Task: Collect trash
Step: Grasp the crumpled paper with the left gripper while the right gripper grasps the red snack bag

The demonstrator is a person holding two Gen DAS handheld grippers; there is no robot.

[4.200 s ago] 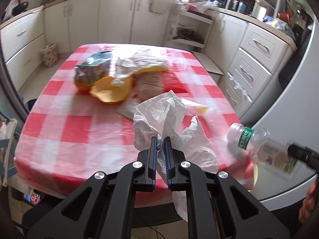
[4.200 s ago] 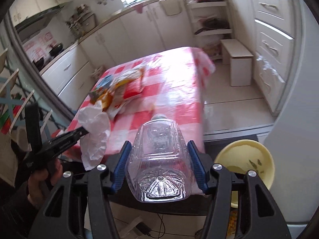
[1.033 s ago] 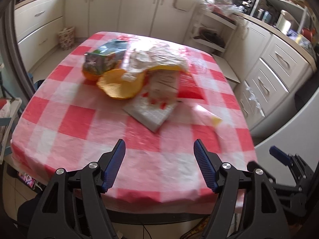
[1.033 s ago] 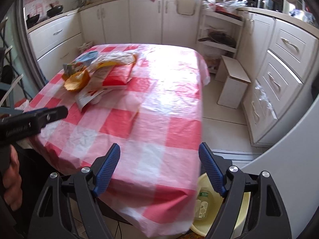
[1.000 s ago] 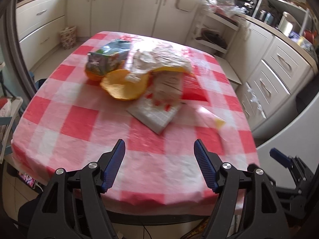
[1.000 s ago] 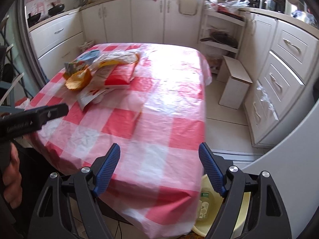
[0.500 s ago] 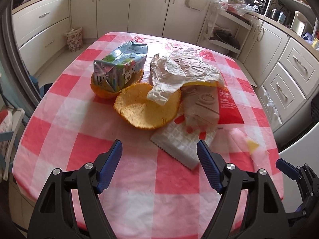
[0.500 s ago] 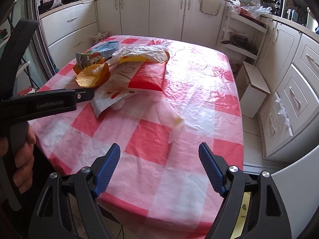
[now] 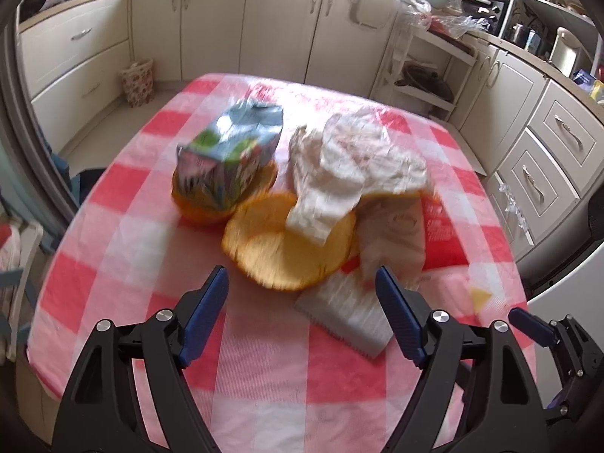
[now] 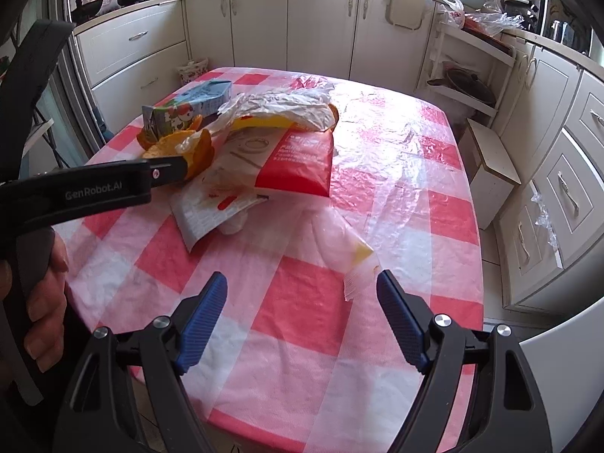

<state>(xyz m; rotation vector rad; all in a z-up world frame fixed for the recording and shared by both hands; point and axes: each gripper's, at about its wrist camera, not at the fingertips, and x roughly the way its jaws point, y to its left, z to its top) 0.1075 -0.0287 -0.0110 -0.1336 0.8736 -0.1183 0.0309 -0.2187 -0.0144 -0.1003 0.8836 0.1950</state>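
Note:
Trash lies on the red-checked table (image 9: pixel 124 256): a drink carton (image 9: pixel 230 154) on an orange peel (image 9: pixel 196 207), a second peel half (image 9: pixel 287 253), crumpled white paper (image 9: pixel 351 173), a red-and-white wrapper (image 9: pixel 396 234) and a small clear wrapper with a yellow corner (image 10: pixel 345 245). My left gripper (image 9: pixel 302 294) is open and empty, just short of the peel half. My right gripper (image 10: pixel 302 302) is open and empty, just short of the clear wrapper. The left gripper also shows in the right wrist view (image 10: pixel 166 170).
White kitchen cabinets (image 9: pixel 264 30) ring the room. A small white stool (image 10: pixel 490 158) stands right of the table. Drawers (image 10: pixel 566 196) line the right wall. A patterned basket (image 9: pixel 137 79) sits on the floor at the back left.
The crumpled bag and the bottle, held 4.2 s ago, are out of both grippers. Both grippers have moved forward over the table toward the trash pile.

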